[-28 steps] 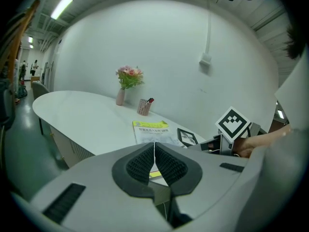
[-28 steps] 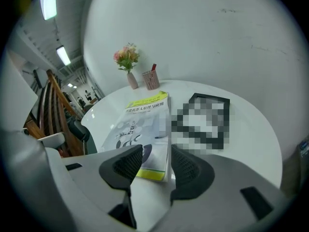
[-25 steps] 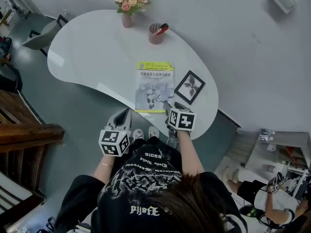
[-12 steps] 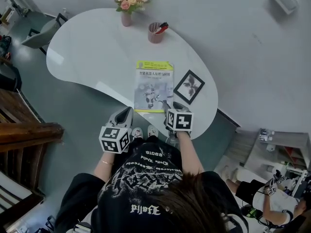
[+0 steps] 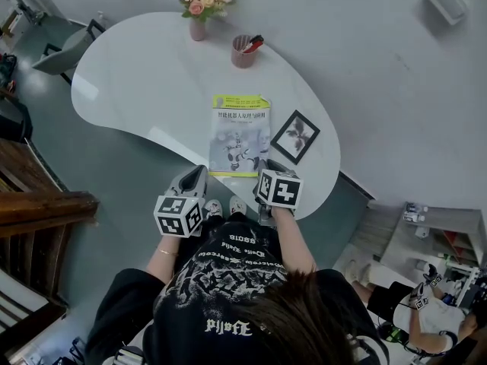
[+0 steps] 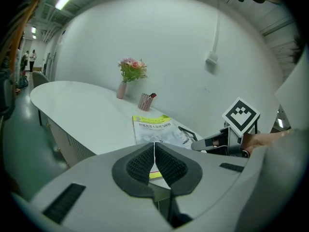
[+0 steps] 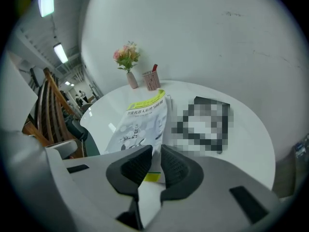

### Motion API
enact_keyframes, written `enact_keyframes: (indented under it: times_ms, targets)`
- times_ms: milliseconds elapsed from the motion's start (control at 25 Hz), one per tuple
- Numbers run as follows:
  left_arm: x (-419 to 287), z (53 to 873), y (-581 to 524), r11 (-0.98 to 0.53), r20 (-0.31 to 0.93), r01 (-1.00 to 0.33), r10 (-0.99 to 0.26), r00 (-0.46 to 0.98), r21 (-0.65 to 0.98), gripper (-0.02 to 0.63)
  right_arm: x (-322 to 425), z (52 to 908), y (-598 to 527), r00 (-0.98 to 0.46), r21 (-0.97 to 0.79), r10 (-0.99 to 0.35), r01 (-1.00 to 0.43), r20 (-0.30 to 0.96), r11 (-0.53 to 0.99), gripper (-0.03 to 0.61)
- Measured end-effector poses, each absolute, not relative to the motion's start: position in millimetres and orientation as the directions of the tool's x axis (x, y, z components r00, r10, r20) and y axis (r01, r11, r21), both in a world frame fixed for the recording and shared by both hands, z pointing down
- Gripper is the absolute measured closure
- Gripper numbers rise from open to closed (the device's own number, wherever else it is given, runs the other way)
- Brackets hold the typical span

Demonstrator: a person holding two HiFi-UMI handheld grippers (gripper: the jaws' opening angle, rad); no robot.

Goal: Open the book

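Note:
The closed book [image 5: 240, 134], with a yellow band at its top and a pale picture cover, lies flat on the white table [image 5: 137, 82]. My right gripper [image 5: 263, 167] sits at the book's near right corner. In the right gripper view its jaws are closing, with the edge of the book [image 7: 142, 122] running into the narrow gap of the right gripper [image 7: 157, 151]; the pads do not clearly press it. My left gripper [image 5: 199, 173] hangs off the table's near edge, left of the book [image 6: 157, 128]. That left gripper [image 6: 155, 146] is shut with nothing in it.
A black-framed picture [image 5: 297, 136] lies just right of the book. A pen cup [image 5: 243, 52] and a vase of flowers [image 5: 199, 6] stand at the table's far side. Dark wooden furniture [image 5: 38, 204] is at the left, and another person [image 5: 426, 310] at the lower right.
The right gripper's jaws have drawn closer together at the book's near right corner. Both hands have stayed about where they were.

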State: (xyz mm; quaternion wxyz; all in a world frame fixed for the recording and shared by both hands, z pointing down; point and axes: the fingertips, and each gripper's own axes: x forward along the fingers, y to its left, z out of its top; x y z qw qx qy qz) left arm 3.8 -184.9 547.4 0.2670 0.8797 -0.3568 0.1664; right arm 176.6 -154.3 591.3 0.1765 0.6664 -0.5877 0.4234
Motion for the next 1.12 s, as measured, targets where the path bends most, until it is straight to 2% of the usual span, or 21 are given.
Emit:
enact_keyframes:
  times_ms: [400, 1120]
  targets:
    - [-2, 546, -188, -0.594, 0.477, -0.726, -0.555, 0.681, 0.347, 0.589, 153, 565, -167, -0.104, -0.337, -0.710, -0.921, 0.697, -0.195, 0.518]
    - [-33, 542, -190, -0.533, 0.465, -0.780, -0.627, 0.625, 0.329, 0.589, 100, 531, -188, -0.194, -0.301, -0.760, -0.954, 0.620, -0.002, 0.525]
